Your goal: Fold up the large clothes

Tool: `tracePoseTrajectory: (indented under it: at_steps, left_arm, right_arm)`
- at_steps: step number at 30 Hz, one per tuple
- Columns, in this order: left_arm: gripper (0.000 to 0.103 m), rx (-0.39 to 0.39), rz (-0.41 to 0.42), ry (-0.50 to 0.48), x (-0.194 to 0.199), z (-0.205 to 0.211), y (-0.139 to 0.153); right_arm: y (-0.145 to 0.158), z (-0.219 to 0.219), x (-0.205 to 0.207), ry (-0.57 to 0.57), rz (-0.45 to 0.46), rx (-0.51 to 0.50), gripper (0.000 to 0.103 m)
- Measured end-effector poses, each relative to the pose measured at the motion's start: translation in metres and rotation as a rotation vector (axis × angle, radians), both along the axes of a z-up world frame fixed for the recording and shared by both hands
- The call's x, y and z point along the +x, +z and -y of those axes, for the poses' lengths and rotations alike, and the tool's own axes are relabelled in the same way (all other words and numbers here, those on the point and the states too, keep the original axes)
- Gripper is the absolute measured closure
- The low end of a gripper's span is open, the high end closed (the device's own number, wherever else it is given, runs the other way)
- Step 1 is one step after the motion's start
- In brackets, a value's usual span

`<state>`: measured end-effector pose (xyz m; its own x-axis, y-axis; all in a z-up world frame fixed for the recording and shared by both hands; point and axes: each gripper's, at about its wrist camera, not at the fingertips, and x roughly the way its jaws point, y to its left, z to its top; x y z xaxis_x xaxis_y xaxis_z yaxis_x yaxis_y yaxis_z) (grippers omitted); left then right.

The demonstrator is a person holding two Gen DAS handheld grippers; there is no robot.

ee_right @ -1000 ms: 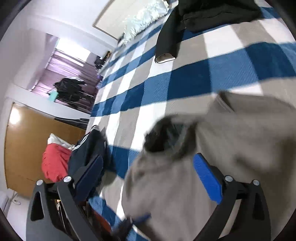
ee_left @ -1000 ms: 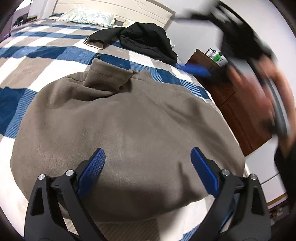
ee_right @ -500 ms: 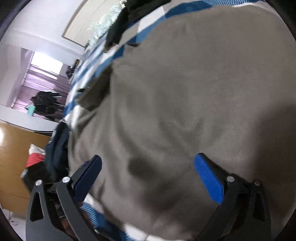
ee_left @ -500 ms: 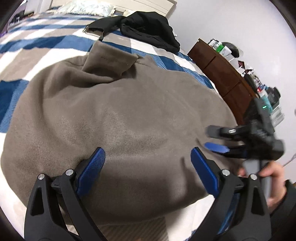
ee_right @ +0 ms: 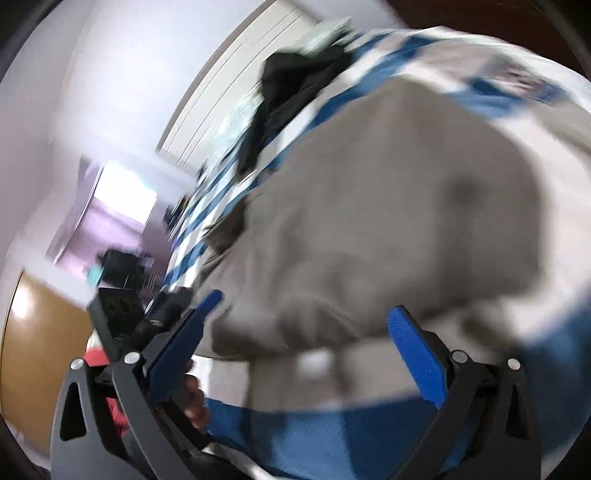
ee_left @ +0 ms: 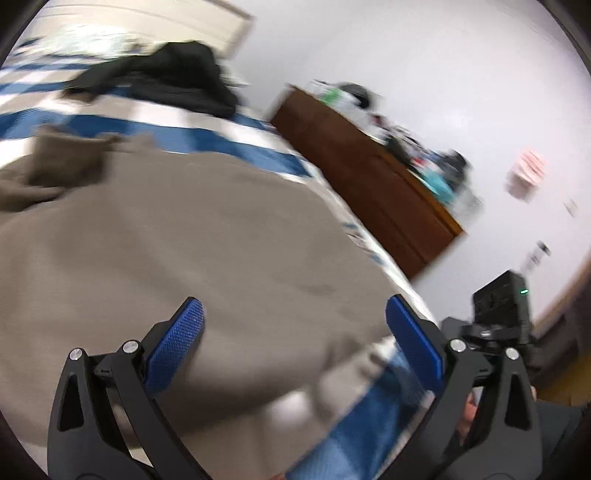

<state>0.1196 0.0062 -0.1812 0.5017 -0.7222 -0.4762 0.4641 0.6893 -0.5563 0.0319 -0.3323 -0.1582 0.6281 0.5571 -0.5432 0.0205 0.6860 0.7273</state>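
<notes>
A large grey-brown garment [ee_left: 177,236] lies spread on the blue, white and grey striped bed cover [ee_left: 207,140]; the right wrist view shows the same garment [ee_right: 388,206], blurred. My left gripper [ee_left: 295,332] hangs open over the garment's near right corner, nothing between its blue pads. My right gripper [ee_right: 306,328] is open above the garment's near edge, holding nothing. In the left wrist view the right gripper's black body [ee_left: 498,317] sits at the lower right. Seen from the right wrist, the left gripper [ee_right: 147,317] is at the left, held by a hand [ee_right: 192,398].
A black garment [ee_left: 166,77] lies heaped at the far end of the bed, near a pale headboard [ee_left: 147,18]. A brown dresser [ee_left: 369,184] with clutter on top stands along the bed's right side. A wooden wardrobe [ee_right: 33,354] and something red [ee_right: 99,362] are at the left.
Both views have swung and blurred. My left gripper moved right toward the garment's near right corner. My right gripper pulled back to the garment's near edge. Both stayed open.
</notes>
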Motion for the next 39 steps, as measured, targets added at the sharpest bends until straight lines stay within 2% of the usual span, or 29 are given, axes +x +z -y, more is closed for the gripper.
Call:
tracePoseTrajectory:
  at_steps: [1, 3, 4, 6, 10, 13, 17, 21, 22, 24, 25, 26, 31, 34, 36, 39]
  left_arm:
    - [0.007, -0.006, 0.006, -0.05, -0.003, 0.014, -0.003]
    - [0.007, 0.01, 0.003, -0.086, -0.004, 0.031, -0.011]
    - [0.007, 0.039, 0.01, -0.074, -0.004, 0.036, -0.015]
    - [0.007, 0.047, 0.001, -0.061, -0.001, 0.038, -0.023]
    - [0.007, -0.036, -0.092, -0.038, 0.012, 0.026, -0.035]
    - [0.007, -0.084, -0.139, -0.032, 0.014, 0.018, -0.043]
    - [0.007, -0.085, -0.177, -0.039, 0.015, 0.018, -0.052]
    - [0.007, -0.092, -0.214, -0.047, 0.017, 0.017, -0.062]
    - [0.007, -0.098, -0.217, -0.046, 0.018, 0.017, -0.062]
    - [0.007, -0.103, -0.22, -0.049, 0.018, 0.016, -0.06]
    - [0.007, -0.11, -0.222, -0.049, 0.018, 0.014, -0.058]
    - [0.007, -0.121, -0.225, -0.047, 0.017, 0.011, -0.056]
    - [0.007, -0.09, -0.253, 0.011, 0.016, -0.02, -0.036]
    - [0.007, -0.034, -0.218, 0.071, 0.008, -0.049, -0.015]
    - [0.007, -0.012, -0.185, 0.096, 0.002, -0.07, -0.002]
    - [0.007, 0.015, -0.18, 0.13, -0.004, -0.104, 0.005]
  right_arm:
    - [-0.012, 0.014, -0.011, -0.048, -0.014, 0.038, 0.005]
    - [-0.034, 0.025, -0.012, -0.079, -0.072, 0.104, 0.005]
    - [-0.041, 0.025, -0.011, -0.086, -0.084, 0.124, 0.005]
    - [-0.049, 0.024, -0.003, -0.096, -0.077, 0.172, 0.005]
    - [-0.058, 0.018, 0.023, -0.113, -0.068, 0.235, 0.005]
    - [-0.066, 0.013, 0.045, -0.128, -0.09, 0.227, 0.005]
    - [-0.069, 0.012, 0.067, -0.185, -0.11, 0.202, 0.004]
    - [-0.071, 0.014, 0.091, -0.254, -0.175, 0.196, 0.004]
    - [-0.069, 0.014, 0.097, -0.267, -0.191, 0.185, 0.004]
    - [-0.059, 0.012, 0.105, -0.276, -0.196, 0.125, 0.014]
    - [-0.05, 0.01, 0.107, -0.276, -0.181, 0.066, 0.036]
    - [-0.038, 0.005, 0.11, -0.248, -0.157, 0.001, 0.049]
    - [0.001, -0.012, 0.119, -0.154, -0.09, -0.161, 0.063]
    - [0.032, -0.033, 0.12, -0.101, -0.027, -0.266, 0.068]
    - [0.051, -0.047, 0.12, -0.067, 0.014, -0.274, 0.069]
    - [0.088, -0.081, 0.13, 0.008, 0.105, -0.287, 0.07]
